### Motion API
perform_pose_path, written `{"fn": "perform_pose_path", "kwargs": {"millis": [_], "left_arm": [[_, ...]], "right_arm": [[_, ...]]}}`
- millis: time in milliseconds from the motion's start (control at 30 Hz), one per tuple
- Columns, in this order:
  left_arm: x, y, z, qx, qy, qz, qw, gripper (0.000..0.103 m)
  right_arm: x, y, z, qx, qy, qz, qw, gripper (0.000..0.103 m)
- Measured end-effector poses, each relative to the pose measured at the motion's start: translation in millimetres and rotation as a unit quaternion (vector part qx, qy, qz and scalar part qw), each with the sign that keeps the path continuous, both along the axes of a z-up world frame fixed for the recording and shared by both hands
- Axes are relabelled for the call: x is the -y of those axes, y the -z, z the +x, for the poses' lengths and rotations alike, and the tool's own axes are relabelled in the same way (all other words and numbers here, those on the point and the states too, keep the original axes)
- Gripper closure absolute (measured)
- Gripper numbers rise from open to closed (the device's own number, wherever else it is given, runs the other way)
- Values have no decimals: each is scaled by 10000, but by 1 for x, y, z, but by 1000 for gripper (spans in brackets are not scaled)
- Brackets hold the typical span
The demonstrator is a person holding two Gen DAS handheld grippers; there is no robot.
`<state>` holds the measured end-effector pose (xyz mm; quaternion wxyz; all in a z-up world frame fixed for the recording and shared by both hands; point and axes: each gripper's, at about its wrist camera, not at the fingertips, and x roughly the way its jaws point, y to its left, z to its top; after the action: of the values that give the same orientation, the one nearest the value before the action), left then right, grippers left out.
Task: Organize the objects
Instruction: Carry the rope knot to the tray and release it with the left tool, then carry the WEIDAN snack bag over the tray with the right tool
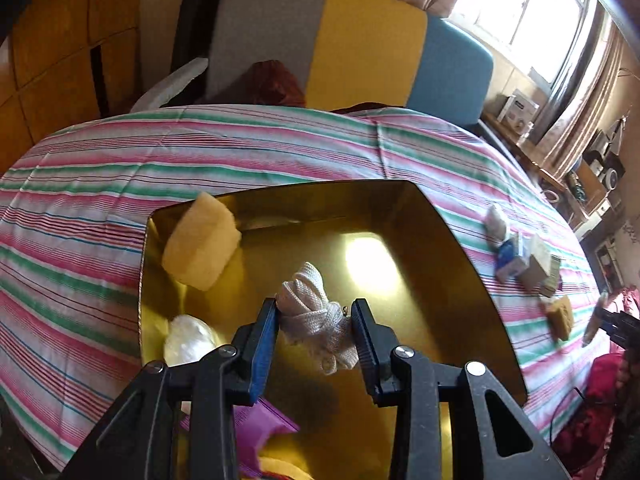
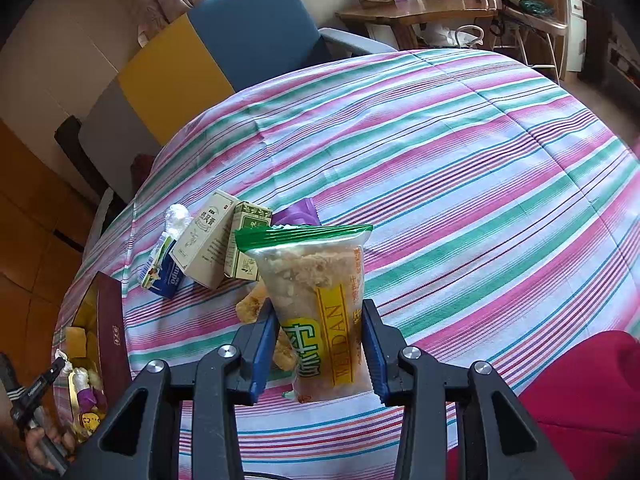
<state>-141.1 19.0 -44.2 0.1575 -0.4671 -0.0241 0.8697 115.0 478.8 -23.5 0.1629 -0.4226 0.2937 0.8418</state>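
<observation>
Holding the white woven strap bundle point(image 1: 316, 312) pinched in my left gripper point(image 1: 316, 320) above the gold box point(image 1: 460, 248), I judge it goes in beside the sponge point(image 1: 200, 240). My right gripper point(image 2: 320, 332) clamps the snack packet point(image 2: 316, 300) upright over the striped worktop point(image 2: 480, 160), waiting its turn clear of the cartons point(image 2: 208, 240).

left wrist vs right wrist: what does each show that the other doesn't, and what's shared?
Left wrist only: the left gripper shut on a white woven strap over the gold tray, with a yellow sponge inside.

Right wrist only: the right gripper shut on a snack packet, held upright.

Both: the striped tablecloth, the small boxes and the colour-block chair.
</observation>
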Motion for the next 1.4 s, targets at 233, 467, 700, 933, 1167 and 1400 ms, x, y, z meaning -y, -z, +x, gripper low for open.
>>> {"fn": "perform_pose_path", "kwargs": {"millis": [233,467,700,933,1167,1400], "left_arm": [[17,28,-32,300,-354,-359,9983,66],[37,39,-44,428,-715,-620,9946,60],[49,21,-22,141,-837,-481,9952,59],[59,-5,30,-309,-980,-262,9944,59],[56,-17,71,-587,-916,-341,9935,59],[58,-19,83,-594,-857,-243,9943,59]], "right_arm": [[-1,1,1,15,23,-1,10000,62],[-1,2,2,66,53,14,10000,62],[1,2,0,160,70,74,9998,62],[4,2,-2,262,66,148,9995,62],[8,2,-5,424,79,341,9985,63],[19,-3,-8,514,30,563,9971,63]]}}
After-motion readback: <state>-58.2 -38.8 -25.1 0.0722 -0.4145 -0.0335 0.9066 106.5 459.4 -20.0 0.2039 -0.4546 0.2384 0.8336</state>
